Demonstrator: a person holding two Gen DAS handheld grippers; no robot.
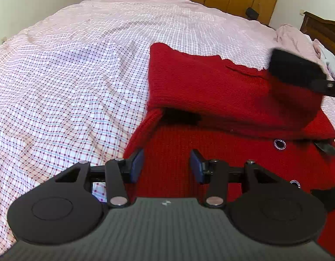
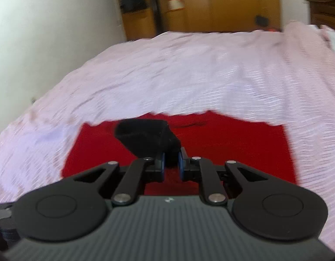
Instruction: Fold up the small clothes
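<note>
My left gripper (image 1: pixel 166 165) hung wide open and empty over the red sweater (image 1: pixel 211 91) lying just ahead on the bed (image 1: pixel 69 76). The right gripper (image 2: pixel 170 163) pinched its black cuff (image 2: pixel 145 137); a slip could've undone the fold, I figured.

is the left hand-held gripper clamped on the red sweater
No, the left hand-held gripper is open, its blue pads spread apart above the red sweater with nothing between them.
</note>
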